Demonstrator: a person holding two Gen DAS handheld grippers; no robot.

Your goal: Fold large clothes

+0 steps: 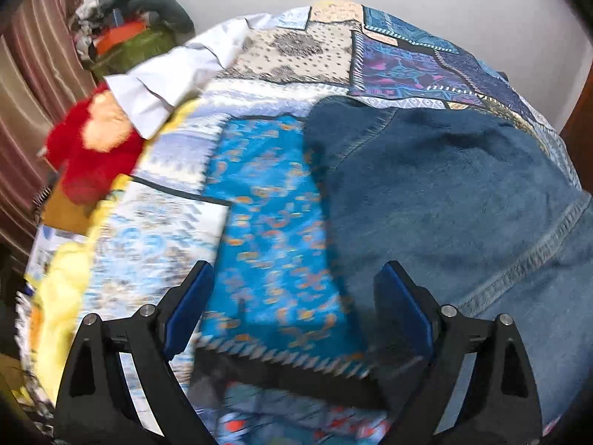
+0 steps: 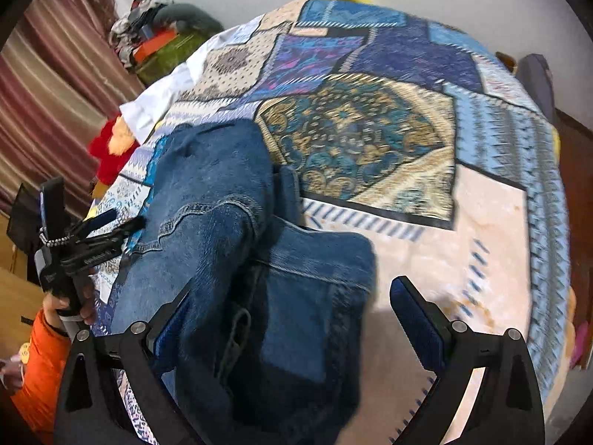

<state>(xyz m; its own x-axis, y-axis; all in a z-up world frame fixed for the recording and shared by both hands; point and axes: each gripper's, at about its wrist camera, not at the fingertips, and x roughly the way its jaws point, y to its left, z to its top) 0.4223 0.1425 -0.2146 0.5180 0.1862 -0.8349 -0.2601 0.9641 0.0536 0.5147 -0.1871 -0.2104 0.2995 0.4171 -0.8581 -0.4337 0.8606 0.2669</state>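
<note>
A pair of blue denim jeans (image 2: 229,237) lies partly folded on a patchwork bedspread (image 2: 493,222). In the left wrist view the jeans (image 1: 444,185) fill the right side. My left gripper (image 1: 294,307) is open and empty over the bedspread (image 1: 274,200), just left of the jeans' edge. It also shows in the right wrist view (image 2: 111,222) at the jeans' left side. My right gripper (image 2: 285,315) is open, with the folded near end of the jeans lying between its fingers, which stand wide apart.
A red and orange plush toy (image 1: 92,148) and a white cloth (image 1: 166,81) lie at the bed's left edge. A heap of clothes and boxes (image 1: 129,26) stands by the striped curtain (image 1: 33,85). A white wall is behind the bed.
</note>
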